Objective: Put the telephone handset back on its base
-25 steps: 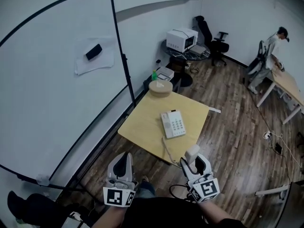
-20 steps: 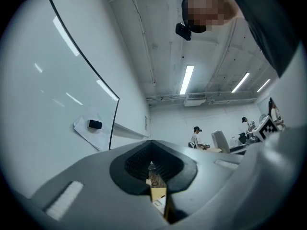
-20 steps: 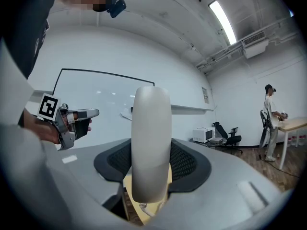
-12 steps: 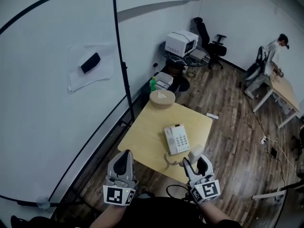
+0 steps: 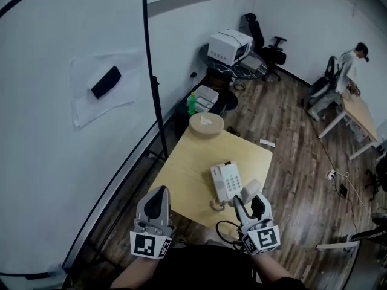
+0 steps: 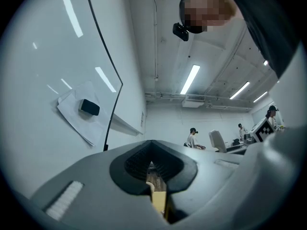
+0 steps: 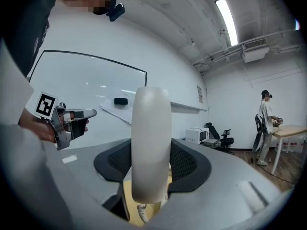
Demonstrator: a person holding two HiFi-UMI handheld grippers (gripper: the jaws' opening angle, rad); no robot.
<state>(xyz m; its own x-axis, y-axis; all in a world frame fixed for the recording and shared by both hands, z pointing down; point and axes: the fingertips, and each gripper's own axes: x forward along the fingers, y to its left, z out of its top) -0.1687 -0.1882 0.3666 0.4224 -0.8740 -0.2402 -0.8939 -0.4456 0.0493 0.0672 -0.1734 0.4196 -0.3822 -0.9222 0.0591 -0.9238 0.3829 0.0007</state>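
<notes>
A white telephone base with a keypad lies on the light wooden table, near its front edge. My right gripper is shut on the white handset, held upright just right of the base, above the table's near corner. In the right gripper view the handset stands between the jaws of the right gripper, with its coiled cord hanging below. The cord curls by the base's near end. My left gripper is shut on nothing, left of the table's front edge. The left gripper shows only a thin slit.
A round beige box sits at the table's far edge. A big whiteboard with a black eraser leans at the left. Behind the table are a green bottle, a white appliance and an office chair. A person stands at a desk, far right.
The view has closed in on the table. My right gripper with the handset has come nearer the phone base. The left gripper keeps its place beside it.
</notes>
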